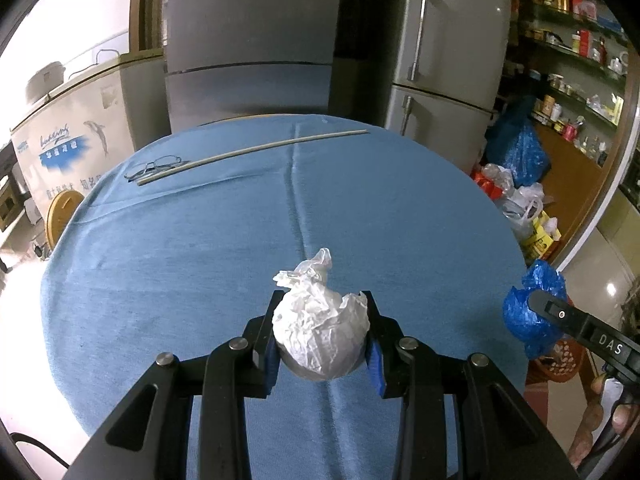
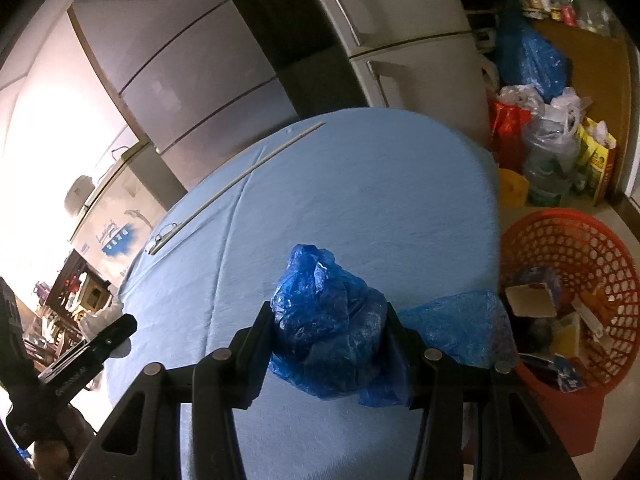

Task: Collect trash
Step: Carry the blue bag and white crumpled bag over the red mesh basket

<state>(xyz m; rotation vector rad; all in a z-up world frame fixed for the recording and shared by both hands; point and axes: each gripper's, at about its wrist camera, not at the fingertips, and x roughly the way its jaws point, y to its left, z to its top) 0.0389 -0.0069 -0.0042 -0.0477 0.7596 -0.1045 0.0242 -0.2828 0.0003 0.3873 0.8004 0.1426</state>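
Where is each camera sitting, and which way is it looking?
Left wrist: sits on the left claw, looking down across the blue table; its fingers pinch a white crumpled wad; the right claw and some fingers show at right.
Right wrist: sits on the right claw, which grips a blue plastic bag; an orange basket is at right.
Both see the table, the long stick and the glasses.

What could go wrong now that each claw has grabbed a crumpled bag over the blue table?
The blue plastic bag trails loose folds outside the right gripper, so it might snag on the rim of the orange basket. The white plastic wad bulges past the left gripper, and slick film could slip free and drop short.
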